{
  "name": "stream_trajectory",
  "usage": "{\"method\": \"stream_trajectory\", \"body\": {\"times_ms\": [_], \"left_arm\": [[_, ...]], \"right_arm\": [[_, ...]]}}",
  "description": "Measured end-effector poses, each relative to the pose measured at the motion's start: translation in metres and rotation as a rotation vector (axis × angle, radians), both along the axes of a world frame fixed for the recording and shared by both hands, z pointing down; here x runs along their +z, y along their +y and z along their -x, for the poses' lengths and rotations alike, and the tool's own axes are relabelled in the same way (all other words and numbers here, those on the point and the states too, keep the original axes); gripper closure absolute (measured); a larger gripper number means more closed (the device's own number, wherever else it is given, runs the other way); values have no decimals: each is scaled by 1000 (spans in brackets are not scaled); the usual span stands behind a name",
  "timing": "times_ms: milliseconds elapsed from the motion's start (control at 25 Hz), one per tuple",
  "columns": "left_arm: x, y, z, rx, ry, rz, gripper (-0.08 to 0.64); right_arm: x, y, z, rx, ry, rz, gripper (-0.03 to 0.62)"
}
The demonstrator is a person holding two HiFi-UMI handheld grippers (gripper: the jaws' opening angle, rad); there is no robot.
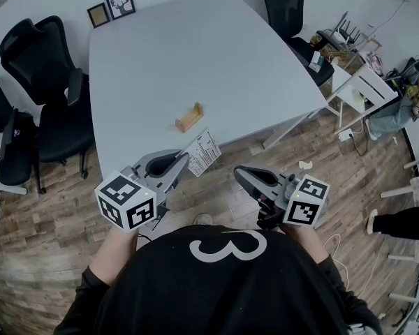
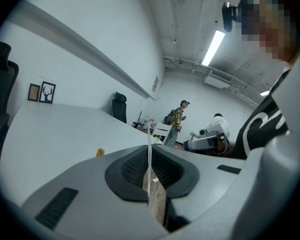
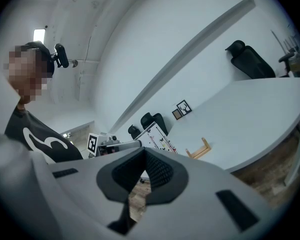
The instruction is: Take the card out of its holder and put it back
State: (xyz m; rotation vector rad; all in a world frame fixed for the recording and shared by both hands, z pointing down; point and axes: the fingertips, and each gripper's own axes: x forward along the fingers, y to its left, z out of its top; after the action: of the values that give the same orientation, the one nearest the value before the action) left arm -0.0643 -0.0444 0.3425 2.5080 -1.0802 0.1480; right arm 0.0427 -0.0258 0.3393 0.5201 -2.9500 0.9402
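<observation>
A white card (image 1: 204, 152) with small printed marks is held in the air at the near edge of a large pale grey table (image 1: 195, 54), out of its holder and tilted, its far corner overlapping the table edge in the head view. The left gripper (image 1: 184, 160) holds it: in the left gripper view the card (image 2: 149, 144) shows edge-on as a thin white line, with the two dark ribbed jaws of the left gripper (image 2: 150, 151) clamped on either side of it. The holder (image 1: 189, 117), a small wooden block, sits on the table near that edge, a little beyond the card and not touching it; the right gripper view shows the holder (image 3: 200, 149) to the right of the card (image 3: 157, 135). The right gripper (image 1: 239, 173) hangs to the right of the card, over the wooden floor (image 1: 49, 215) and apart from card and table. In its own view the jaws of the right gripper (image 3: 144, 151) are together at the tips with nothing between them. Both grippers are held by a person in a black shirt (image 1: 223, 285) with a white numeral. Two small framed pictures (image 1: 112, 9) stand at the table's far left corner. Black office chairs (image 1: 35, 82) stand to the left. A second person (image 2: 176, 121) stands far across the room.
</observation>
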Motion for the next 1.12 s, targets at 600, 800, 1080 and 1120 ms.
{"method": "stream_trajectory", "body": {"times_ms": [600,800,1080,1120], "left_arm": [[-5,-45,21,-12,-33,-34,534],[-1,-75,32,-27,-55,-34,534],[10,-113,54,-58,-108,-36,534],[10,-117,55,-57,-115,-38,534]], "right_arm": [[5,-26,-2,43,14,9,586],[10,-44,-6,64,21,26,586],[18,-60,-6,89,28,46,586],[19,-61,-7,92,29,48,586]]}}
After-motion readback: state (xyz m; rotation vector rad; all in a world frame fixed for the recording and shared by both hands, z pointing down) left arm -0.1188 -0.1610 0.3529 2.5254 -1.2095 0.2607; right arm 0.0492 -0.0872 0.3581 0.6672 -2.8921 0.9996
